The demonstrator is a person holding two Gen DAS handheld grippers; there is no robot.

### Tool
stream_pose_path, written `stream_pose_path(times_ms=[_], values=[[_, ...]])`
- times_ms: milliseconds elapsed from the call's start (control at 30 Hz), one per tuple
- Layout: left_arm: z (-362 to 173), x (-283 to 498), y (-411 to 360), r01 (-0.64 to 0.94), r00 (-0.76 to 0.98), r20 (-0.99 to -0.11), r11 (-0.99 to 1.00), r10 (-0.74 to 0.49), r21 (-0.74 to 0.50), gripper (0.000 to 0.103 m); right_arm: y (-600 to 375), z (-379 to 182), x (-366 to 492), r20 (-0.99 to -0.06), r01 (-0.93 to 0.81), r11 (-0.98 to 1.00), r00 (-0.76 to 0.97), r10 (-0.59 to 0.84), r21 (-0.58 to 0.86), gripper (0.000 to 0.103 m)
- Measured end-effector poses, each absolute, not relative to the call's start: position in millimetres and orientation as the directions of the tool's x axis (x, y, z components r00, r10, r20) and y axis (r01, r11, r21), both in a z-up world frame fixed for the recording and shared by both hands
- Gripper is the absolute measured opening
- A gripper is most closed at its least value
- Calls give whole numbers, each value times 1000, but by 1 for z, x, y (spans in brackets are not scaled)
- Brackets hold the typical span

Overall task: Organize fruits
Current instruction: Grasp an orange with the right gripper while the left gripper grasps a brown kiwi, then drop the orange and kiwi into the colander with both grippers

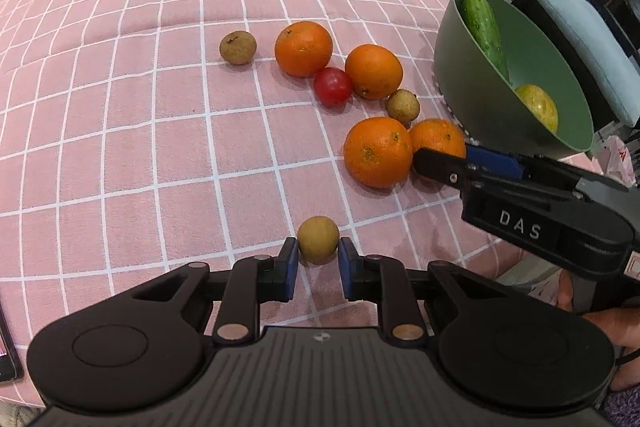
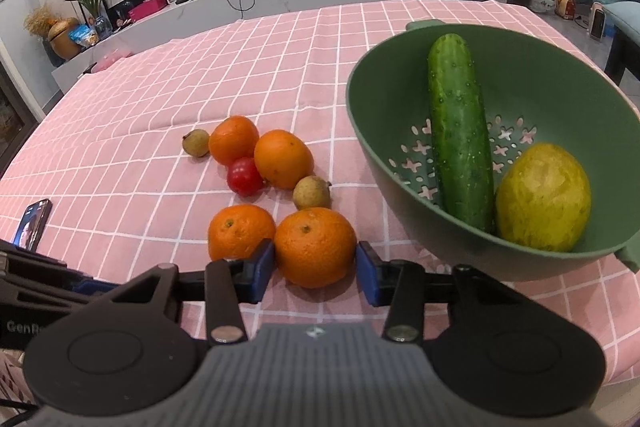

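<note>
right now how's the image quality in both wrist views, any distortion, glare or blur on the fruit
Left wrist view: strong fisheye bends the tablecloth grid; the longan between the left gripper fingers is sharp, soft shadows, no glare. Right wrist view: same barrel curve; the orange between the right gripper fingers is crisp; faint sheen on the cucumber in the green colander.

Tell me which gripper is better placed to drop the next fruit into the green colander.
Right, probably. The right gripper has its jaws open around an orange right beside the green colander. The left gripper brackets a small brown fruit farther from it.
</note>
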State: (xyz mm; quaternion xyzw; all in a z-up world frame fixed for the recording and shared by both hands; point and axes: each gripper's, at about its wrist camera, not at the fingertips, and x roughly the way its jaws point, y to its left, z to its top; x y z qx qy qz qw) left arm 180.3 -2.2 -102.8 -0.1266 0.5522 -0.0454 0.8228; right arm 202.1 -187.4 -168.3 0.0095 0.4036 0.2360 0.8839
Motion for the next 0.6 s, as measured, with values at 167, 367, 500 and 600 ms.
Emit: stream_pose_path(times_ms=[167,367,500,600], values=[[-93,172,0,-71,420,-880,958,-224,-278,23,-197,-161,196,-707,-399,882,547,448,251,41],[-65,165,-3,-48,499,-833,952,-240,-303,23,-213,-133,179,-666,-428,854,549,505,296,40],[-40,168,-7,-36,555,-786,936,-272,-349,23,-223,-103,171,-610,-461,841,590,530,285,40],[-22,175,-14,-12,590,-750,925,-300,-379,23,-233,-84,169,-579,-470,843,622,527,261,40]])
